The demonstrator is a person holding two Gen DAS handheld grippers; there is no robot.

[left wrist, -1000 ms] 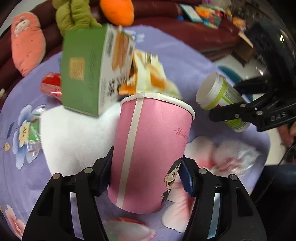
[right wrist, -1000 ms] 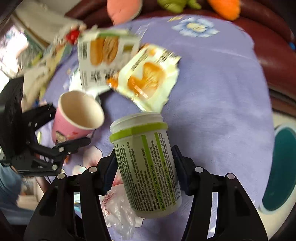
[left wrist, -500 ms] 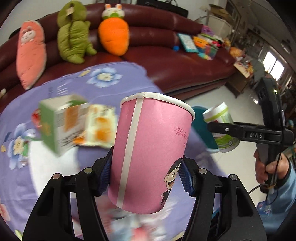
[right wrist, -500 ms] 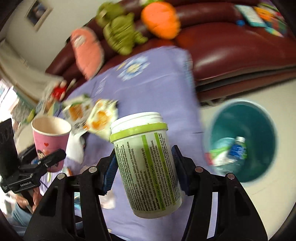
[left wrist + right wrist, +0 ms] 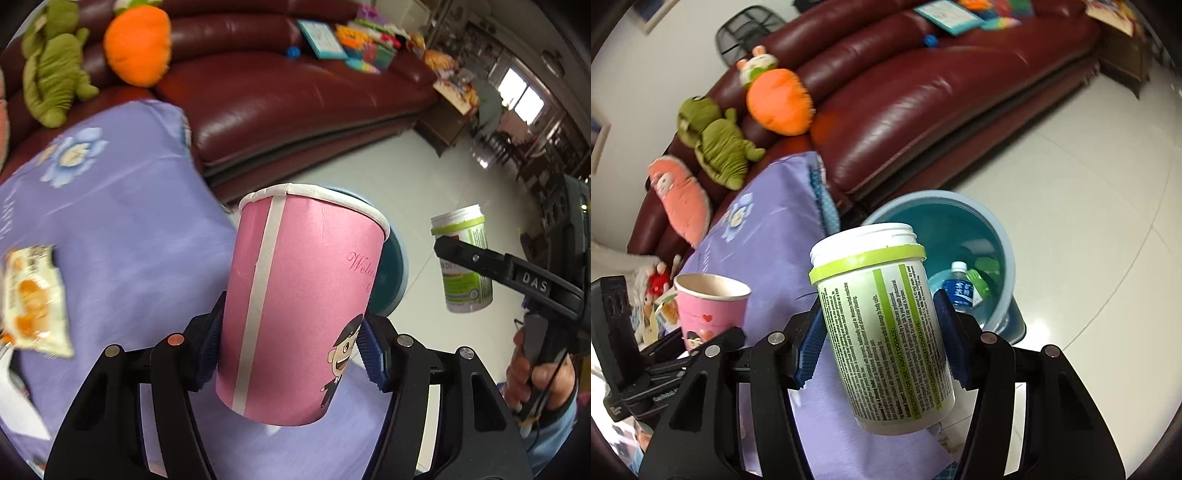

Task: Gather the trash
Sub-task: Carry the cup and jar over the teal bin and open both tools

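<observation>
1. The left gripper [image 5: 291, 349] is clamped on a pink paper cup with a white rim and a cartoon figure [image 5: 295, 306]; both blue pads [image 5: 371, 350] press on the lower part of its wall, and the cup stands almost upright between them.
2. The right gripper [image 5: 882, 349] is clamped on a white plastic bottle with a lime-green band and a printed label [image 5: 886, 332]; the bottle leans a little, with its top toward the left of that view.
3. The landmark is the round blue-teal trash bin [image 5: 1001, 236] that stands on the white tile floor [image 5: 1089, 184].
4. Only the right wrist view looks into the bin: a clear water bottle with a blue label [image 5: 956, 284] and some green packaging [image 5: 986, 266] lie at the bottom. The held bottle is in front of the bin's near rim.
5. In the left wrist view the cup hides most of the bin [image 5: 391, 273]; only its right edge shows behind the cup.
6. The left view alone shows the person's hand [image 5: 535, 369] on the handle of the other gripper, to the right of the bin.
7. A purple cloth with flower prints [image 5: 129, 221] lies left of the bin, and on it is an orange-and-white snack wrapper [image 5: 33, 299], blurred.
8. A dark red leather sofa [image 5: 923, 92] stands behind the bin, and an orange carrot plush [image 5: 779, 101] sits on it.
</observation>
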